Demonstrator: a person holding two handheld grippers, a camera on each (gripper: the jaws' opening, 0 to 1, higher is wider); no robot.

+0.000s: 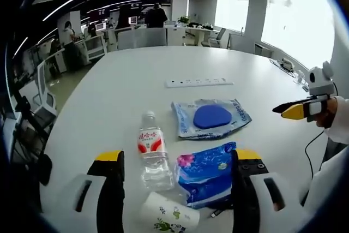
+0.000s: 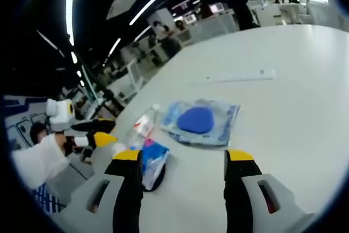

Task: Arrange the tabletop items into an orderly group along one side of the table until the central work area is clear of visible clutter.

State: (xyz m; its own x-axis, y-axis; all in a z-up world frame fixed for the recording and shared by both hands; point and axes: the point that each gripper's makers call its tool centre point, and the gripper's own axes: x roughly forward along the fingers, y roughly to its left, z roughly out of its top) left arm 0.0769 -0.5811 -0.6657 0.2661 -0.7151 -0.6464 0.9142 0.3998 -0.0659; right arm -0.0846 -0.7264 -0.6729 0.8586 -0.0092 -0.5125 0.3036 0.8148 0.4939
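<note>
Wide white table [image 1: 136, 75] under everything, with a white power strip [image 1: 199, 82] lying flat toward its far side. Near the middle, a clear bag holding a blue round pad [image 1: 211, 117]. Just in front, touching one another: a blue wipes packet [image 1: 206, 174], a water bottle [image 1: 152, 150] on its side with a red label, and a toppled paper cup [image 1: 168, 214]. Left gripper [image 1: 178, 162] spread wide around bottle and packet, gripping nothing. Right gripper [image 2: 182, 159] likewise parted, empty, above bare tabletop beside the packet [image 2: 152, 162].
</note>
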